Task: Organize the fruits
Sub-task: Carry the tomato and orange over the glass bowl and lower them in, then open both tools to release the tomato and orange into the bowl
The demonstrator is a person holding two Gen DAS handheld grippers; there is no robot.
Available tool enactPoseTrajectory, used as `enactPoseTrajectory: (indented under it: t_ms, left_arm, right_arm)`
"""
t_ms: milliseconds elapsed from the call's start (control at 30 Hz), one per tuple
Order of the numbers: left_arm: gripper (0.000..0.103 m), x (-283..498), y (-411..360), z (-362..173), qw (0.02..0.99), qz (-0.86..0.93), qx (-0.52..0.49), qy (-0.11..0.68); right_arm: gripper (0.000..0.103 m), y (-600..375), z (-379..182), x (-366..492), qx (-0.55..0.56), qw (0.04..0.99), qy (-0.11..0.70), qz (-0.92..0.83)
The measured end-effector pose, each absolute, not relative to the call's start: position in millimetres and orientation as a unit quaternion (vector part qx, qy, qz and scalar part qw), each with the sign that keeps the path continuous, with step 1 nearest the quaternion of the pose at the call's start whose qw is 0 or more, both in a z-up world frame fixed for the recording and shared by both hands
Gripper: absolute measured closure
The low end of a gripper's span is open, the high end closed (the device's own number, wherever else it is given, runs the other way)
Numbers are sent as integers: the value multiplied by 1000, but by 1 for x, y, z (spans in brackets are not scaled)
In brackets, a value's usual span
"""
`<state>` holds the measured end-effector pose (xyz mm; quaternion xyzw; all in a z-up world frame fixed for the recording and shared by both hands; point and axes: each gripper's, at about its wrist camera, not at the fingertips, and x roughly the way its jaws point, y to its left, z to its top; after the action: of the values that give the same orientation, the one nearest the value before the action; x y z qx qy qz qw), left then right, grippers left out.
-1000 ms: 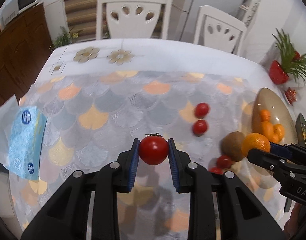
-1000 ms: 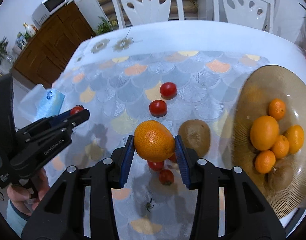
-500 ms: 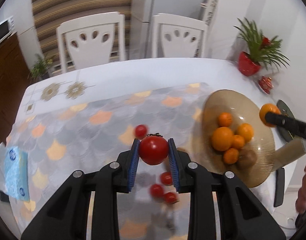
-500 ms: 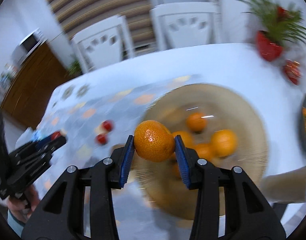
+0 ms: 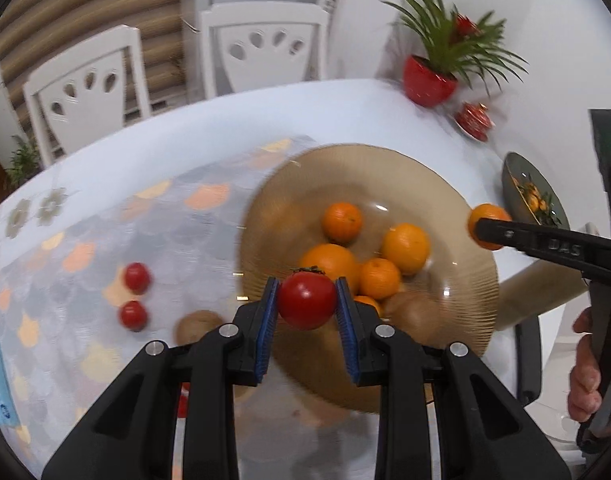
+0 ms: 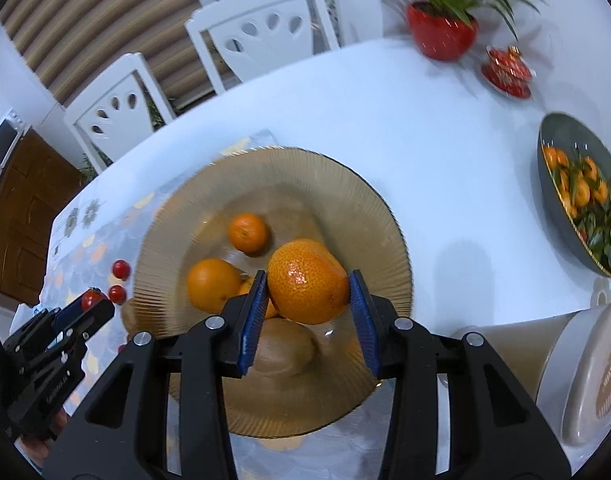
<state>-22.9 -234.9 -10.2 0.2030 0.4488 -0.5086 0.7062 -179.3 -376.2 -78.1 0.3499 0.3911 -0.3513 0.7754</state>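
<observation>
Both your loads have swung from the patterned cloth to above the ribbed amber glass bowl [image 6: 289,168]: right gripper [image 6: 308,298] clamps the big dimpled orange [image 6: 305,282], left gripper [image 5: 306,307] clamps the round red tomato [image 5: 306,300], ready for release

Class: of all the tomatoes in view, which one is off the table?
The large tomato clamped in the left gripper; the two smaller tomatoes lie on the patterned cloth.

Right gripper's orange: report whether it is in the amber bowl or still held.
Held. The orange sits pinched between the right gripper's jaws above the amber bowl, not lying among the fruit there.
</observation>
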Motion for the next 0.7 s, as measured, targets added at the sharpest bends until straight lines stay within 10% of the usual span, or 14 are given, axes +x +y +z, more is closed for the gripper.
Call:
enactPoseTrajectory:
  t_ms: [700]
  left_arm:
    - [75,-74,-264,-51,658,-521,243,486]
  right_arm:
    - [60,-393,-117,-187,377,750,439,-320]
